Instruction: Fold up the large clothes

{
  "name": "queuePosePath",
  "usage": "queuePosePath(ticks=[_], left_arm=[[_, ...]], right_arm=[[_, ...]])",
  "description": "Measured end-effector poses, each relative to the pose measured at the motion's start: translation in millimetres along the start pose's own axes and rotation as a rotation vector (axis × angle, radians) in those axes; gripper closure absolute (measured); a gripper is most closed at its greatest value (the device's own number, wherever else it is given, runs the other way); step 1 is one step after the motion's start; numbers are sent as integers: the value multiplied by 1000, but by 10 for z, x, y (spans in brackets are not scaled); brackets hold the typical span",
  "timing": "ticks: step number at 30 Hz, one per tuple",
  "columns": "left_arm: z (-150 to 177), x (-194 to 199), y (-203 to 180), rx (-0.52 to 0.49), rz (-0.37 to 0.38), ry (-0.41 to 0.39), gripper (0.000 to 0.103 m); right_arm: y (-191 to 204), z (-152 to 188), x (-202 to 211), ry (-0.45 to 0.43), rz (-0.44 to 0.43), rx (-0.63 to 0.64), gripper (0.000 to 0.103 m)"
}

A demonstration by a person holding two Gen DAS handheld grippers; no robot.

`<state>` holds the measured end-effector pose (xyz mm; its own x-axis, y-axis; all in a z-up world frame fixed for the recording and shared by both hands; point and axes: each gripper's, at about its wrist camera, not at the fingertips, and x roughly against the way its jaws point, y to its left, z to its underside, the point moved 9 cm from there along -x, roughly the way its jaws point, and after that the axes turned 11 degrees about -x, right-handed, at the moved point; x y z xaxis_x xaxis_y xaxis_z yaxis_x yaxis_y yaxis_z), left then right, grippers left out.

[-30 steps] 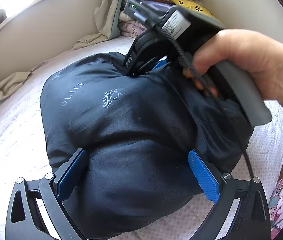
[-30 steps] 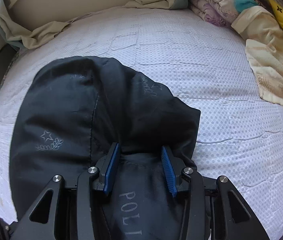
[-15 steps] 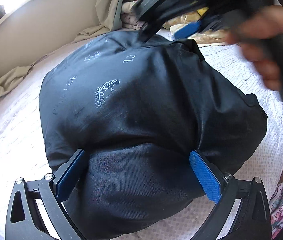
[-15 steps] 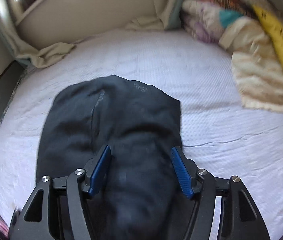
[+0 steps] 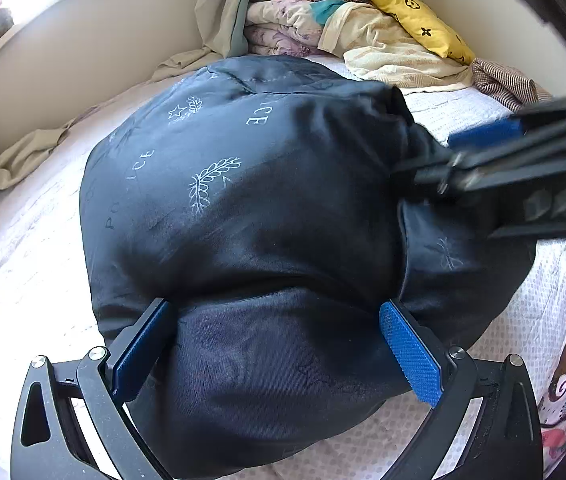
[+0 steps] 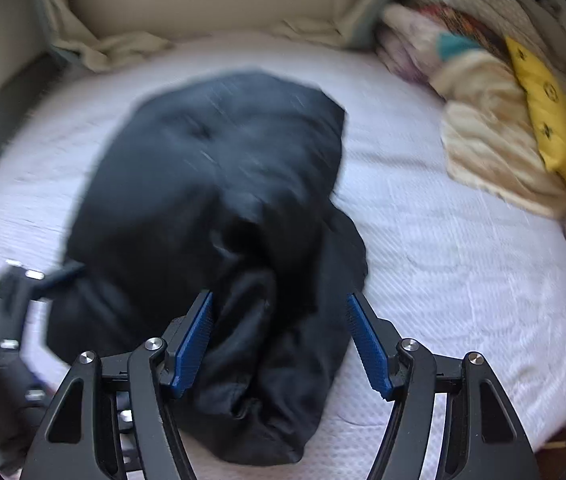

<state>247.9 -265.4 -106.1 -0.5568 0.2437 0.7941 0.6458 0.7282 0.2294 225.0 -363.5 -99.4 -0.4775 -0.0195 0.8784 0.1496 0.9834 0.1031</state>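
White quilted bedding (image 6: 443, 264) lies under us, and on it the bundled dark navy satin garment (image 5: 267, 216) sits nearest, our left gripper (image 5: 275, 344) angled steeply down with its blue pads spread wide and pressed into the cloth's bulging near edge on both sides. Our right gripper (image 6: 279, 340) tilts down at the garment's right end, its jaws just opened, cloth between them but the right pad clear. Pale print reads "POLICE" beside laurels and stars; farther off lies a yellow patterned pillow (image 5: 415, 20).
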Motion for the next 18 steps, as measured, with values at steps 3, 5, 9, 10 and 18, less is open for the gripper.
queuePosePath(ticks=[3, 5, 9, 10, 18], left_arm=[[5, -20, -1, -11, -5, 0, 0], [4, -29, 2, -14, -7, -2, 0], [0, -44, -22, -26, -18, -4, 0], [3, -47, -33, -29, -22, -4, 0], [-3, -123, -58, -59, -61, 16, 0]], right_arm=[[-33, 36, -144, 33, -6, -20, 34], [-60, 34, -217, 45, -6, -30, 32], [-105, 37, -371, 67, -8, -48, 27], [-113, 45, -405, 71, -6, -51, 26], [-134, 133, -810, 133, -76, -125, 20]])
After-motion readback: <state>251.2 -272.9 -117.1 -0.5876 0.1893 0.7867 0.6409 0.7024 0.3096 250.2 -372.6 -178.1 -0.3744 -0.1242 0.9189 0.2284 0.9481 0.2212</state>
